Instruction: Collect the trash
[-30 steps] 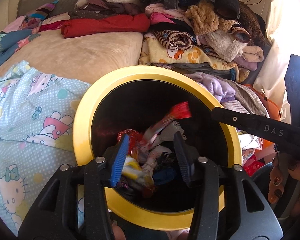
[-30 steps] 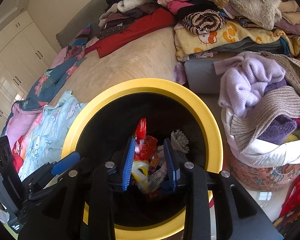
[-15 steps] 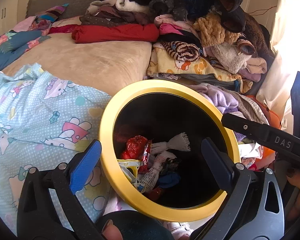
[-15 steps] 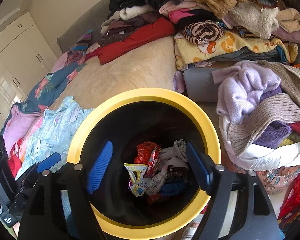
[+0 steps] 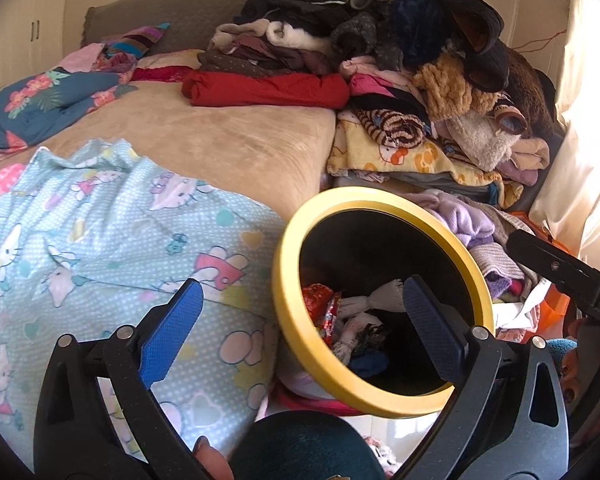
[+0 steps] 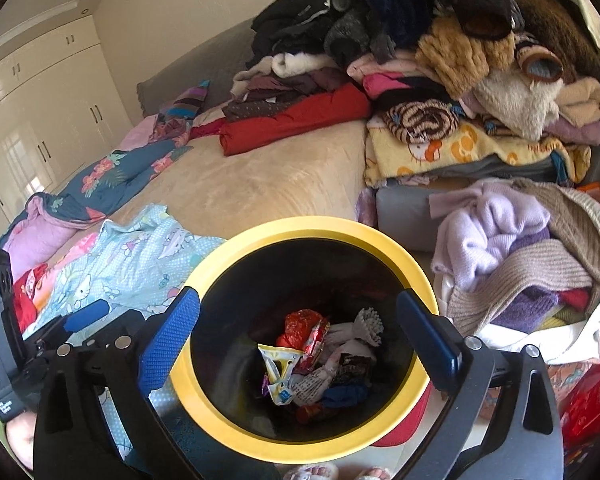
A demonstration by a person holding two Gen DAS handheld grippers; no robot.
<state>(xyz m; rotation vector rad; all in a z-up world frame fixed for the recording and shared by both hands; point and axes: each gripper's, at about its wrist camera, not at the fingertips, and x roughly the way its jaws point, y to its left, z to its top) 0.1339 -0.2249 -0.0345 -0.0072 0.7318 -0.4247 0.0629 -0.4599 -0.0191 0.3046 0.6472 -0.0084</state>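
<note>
A black bin with a yellow rim (image 6: 312, 228) stands beside the bed, and crumpled wrappers (image 6: 320, 352) lie at its bottom. My right gripper (image 6: 296, 294) hangs above the bin mouth; its jaws are opening wide with nothing between them. In the left wrist view the same bin's rim (image 5: 288, 320) sits at lower right with the wrappers (image 5: 340, 320) inside. My left gripper (image 5: 302, 284) is open and empty, its left finger over the blue cartoon sheet (image 5: 100, 240) and its right finger over the bin.
A tan bed (image 6: 268, 184) lies behind the bin, with piled clothes (image 6: 440, 80) at its far side. A bag of knitwear (image 6: 520, 260) stands right of the bin. White wardrobes (image 6: 40, 120) line the left wall. Slippered feet (image 6: 340, 472) show below the bin.
Both grippers went from nearly shut around wrappers to wide open, and the wrappers now lie in the bin. Both rose and drew back; the left one swung towards the bed.
</note>
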